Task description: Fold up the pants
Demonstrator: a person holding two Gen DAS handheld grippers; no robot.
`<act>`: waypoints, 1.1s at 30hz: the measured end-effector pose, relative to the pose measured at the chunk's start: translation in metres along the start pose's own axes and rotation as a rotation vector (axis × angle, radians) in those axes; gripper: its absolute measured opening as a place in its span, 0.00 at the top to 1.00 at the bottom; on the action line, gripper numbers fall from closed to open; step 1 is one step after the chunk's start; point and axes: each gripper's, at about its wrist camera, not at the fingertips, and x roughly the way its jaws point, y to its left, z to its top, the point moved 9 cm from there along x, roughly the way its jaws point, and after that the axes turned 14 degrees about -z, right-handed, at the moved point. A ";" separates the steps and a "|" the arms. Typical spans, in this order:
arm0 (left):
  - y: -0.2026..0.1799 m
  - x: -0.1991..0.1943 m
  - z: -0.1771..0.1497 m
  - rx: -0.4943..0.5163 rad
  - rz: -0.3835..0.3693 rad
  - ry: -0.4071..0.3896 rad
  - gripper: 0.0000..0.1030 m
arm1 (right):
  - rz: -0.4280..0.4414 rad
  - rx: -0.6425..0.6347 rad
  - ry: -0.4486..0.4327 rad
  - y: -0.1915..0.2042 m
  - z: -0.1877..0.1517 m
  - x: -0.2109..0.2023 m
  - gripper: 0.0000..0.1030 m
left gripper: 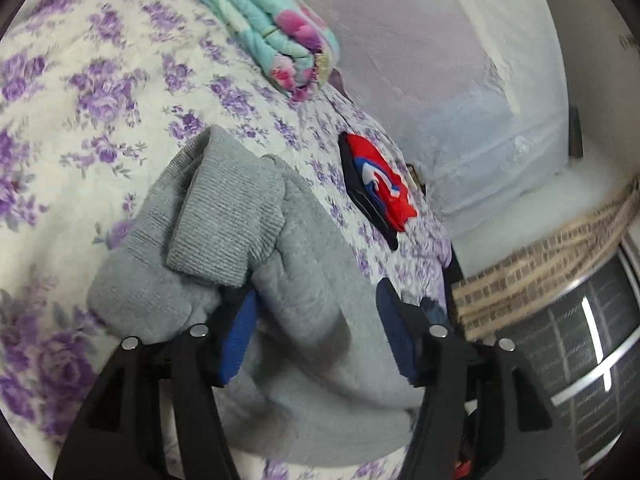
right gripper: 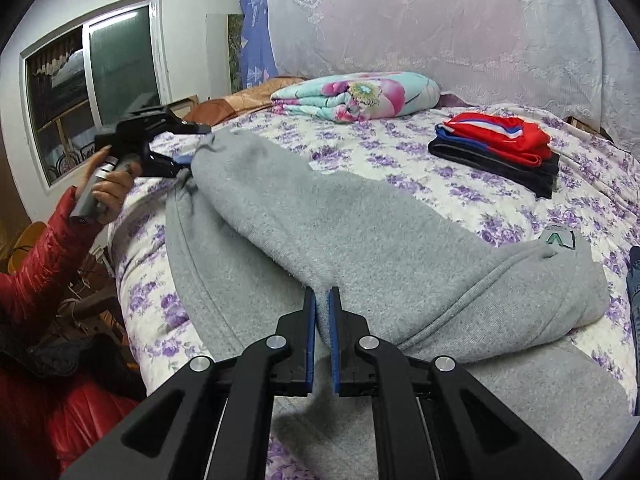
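Grey fleece pants (right gripper: 360, 248) lie on the floral bed, partly folded over themselves. In the left wrist view the ribbed cuffs (left gripper: 224, 216) lie just ahead of my left gripper (left gripper: 316, 312), which is open, its blue pads apart over the grey fabric. That gripper also shows in the right wrist view (right gripper: 176, 148), at the pants' far left end. My right gripper (right gripper: 322, 300) is shut on a fold of the pants near their middle.
A folded stack of red, blue and dark clothes (right gripper: 500, 148) lies at the bed's far right. A folded floral quilt (right gripper: 356, 96) lies at the head, against a lace-covered headboard (right gripper: 460, 28). A window (right gripper: 96, 80) is at left. The bed edge (right gripper: 132, 280) drops off at left.
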 end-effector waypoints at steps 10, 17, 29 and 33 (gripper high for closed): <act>-0.031 -0.028 0.004 0.110 0.043 -0.047 0.86 | -0.024 0.037 -0.073 -0.002 0.014 -0.028 0.93; -0.011 -0.043 -0.031 0.157 0.181 0.008 0.86 | 0.023 0.027 0.024 0.017 -0.032 -0.028 0.93; -0.067 -0.083 -0.042 0.341 0.244 -0.097 0.53 | 0.037 0.106 0.038 0.022 -0.057 -0.015 0.92; -0.077 -0.036 -0.054 0.439 0.278 -0.007 0.33 | -0.014 0.089 0.020 0.026 -0.061 -0.014 0.92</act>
